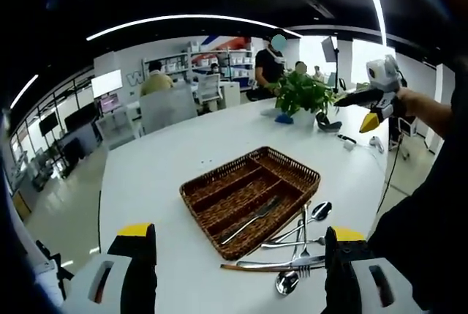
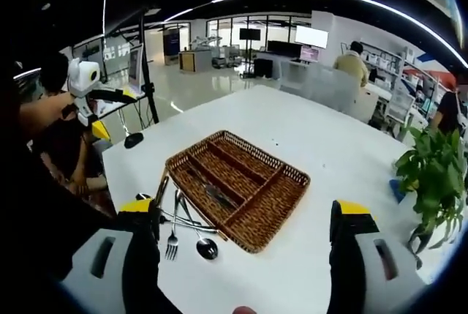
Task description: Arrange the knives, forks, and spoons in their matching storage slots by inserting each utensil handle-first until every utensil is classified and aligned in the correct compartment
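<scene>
A brown wicker cutlery tray [image 1: 289, 170] with long slots lies on the white table. One metal utensil [image 1: 252, 219] lies in a slot near the tray's front. Several loose spoons, forks and a knife [image 1: 296, 247] lie in a heap on the table beside the tray. My left gripper [image 1: 240, 232] is open, its jaws wide apart above the table in front of the tray. In the right gripper view, the tray [image 2: 281, 171] is at centre, the utensil in its slot [image 2: 212, 192] and the loose heap [image 2: 179, 230] at its left. My right gripper [image 2: 244, 209] is open too, with nothing between its jaws.
A potted plant [image 1: 303, 94] stands farther back on the table, seen also as the plant [image 2: 431, 167] at the right. A hand holds the right gripper [image 1: 376, 102] raised at the table's right side. People, chairs and shelves are beyond the table. The table edge [image 2: 110, 160] is near the heap.
</scene>
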Demonstrator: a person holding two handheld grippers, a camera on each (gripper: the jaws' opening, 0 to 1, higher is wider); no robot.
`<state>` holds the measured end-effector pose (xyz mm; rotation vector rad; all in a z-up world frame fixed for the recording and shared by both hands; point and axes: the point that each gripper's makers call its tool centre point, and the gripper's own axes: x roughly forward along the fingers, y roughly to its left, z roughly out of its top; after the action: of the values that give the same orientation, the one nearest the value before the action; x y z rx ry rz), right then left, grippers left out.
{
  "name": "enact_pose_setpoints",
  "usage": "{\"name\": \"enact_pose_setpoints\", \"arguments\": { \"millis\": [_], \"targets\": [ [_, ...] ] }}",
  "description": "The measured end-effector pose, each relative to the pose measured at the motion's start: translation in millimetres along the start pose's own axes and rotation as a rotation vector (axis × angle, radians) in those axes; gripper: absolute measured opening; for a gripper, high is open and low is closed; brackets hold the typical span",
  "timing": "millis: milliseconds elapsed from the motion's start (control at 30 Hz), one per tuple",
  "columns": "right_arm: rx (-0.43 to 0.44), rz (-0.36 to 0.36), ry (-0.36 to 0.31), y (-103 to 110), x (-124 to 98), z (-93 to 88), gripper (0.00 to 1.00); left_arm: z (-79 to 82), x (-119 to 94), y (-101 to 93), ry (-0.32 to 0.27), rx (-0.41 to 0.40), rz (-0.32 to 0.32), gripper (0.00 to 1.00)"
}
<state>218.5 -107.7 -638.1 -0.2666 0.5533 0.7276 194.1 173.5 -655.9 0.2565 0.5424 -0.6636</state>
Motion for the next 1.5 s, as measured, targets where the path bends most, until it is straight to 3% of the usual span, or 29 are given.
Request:
{"name": "enact_pose_setpoints", "arguments": {
  "millis": [400,567,667,933,1500],
  "targets": [
    [-0.044,0.106,-0.001,51,57,6.2,0.96,-14.4,-12,8.4,0.003,-0.018,0.026,1.00],
    [-0.074,0.159,0.014,75,75,1.5,0.93,-12.3,-14,10.1,-0.039,-0.032,0.008,1.00],
    [-0.127,0.165,-0.018,77,90,9.4,0.87,-16.8,-8,16.0,-0.011,-0.021,0.009,1.00],
    [-0.138,0.219,0.030,94,111,5.0,0.86,-18.0,0,16.2,0.004,-0.014,-0.013,1.00],
    [-0.124,0.287,0.067,135,154,-37.0,0.74,-25.1,-8,28.2,0.010,-0.016,0.000,1.00]
  ]
}}
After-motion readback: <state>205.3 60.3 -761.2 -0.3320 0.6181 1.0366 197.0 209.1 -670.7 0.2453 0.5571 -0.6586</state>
